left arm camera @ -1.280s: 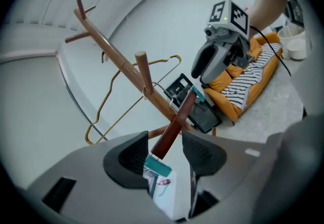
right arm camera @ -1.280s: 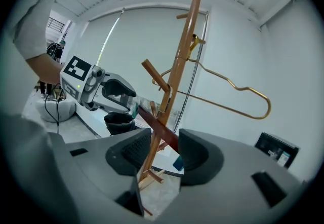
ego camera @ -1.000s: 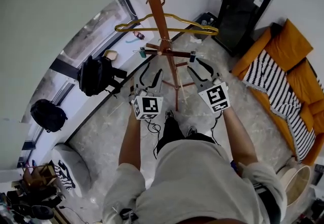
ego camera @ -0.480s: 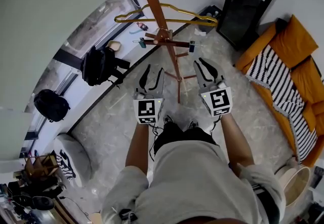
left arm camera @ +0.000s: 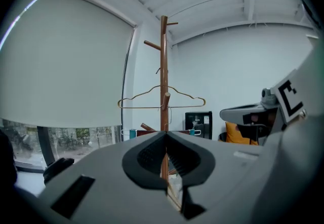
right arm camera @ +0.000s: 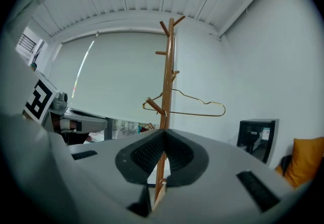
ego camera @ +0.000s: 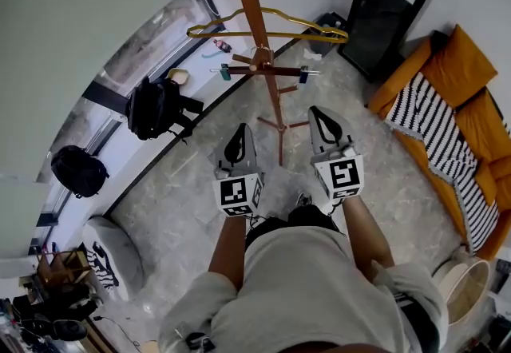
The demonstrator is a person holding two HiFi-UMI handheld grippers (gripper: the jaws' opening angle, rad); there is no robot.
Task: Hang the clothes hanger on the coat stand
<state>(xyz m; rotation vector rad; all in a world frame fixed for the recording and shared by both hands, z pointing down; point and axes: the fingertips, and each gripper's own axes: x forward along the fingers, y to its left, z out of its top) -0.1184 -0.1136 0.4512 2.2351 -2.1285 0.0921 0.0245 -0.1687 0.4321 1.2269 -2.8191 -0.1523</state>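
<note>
Two grippers are in view, both empty. The left gripper (ego camera: pixel 242 129) has just closed its jaws; the pads meet with nothing between them. The right gripper (ego camera: pixel 316 112) has also just closed, likewise on nothing. Both point level at the stand (ego camera: pixel 271 104), which rises at 12 o'clock from them.

The hanger (ego camera: pixel 307 36) is on the stand, its bar crossing the pole from 9 to 3 o'clock, well apart from both grippers. Its hook appears caught on a peg close to the pole; the exact seat is too small to confirm. The bar looks roughly level in the left gripper view (left arm camera: pixel 142 107) and in the right gripper view (right arm camera: pixel 197 114).

Judgement: the hanging looks done, and the step in hand is clearing away.

Recommendations:
- Keep both jaws together and level, so that no fingertip catches the wire.
- Back off toward 6 o'clock, away from the pole.
- Stay clear of the lower pegs (ego camera: pixel 263 70), which jut toward both grippers.
- Check that the hanger settles without swinging or sliding off its peg.
</note>
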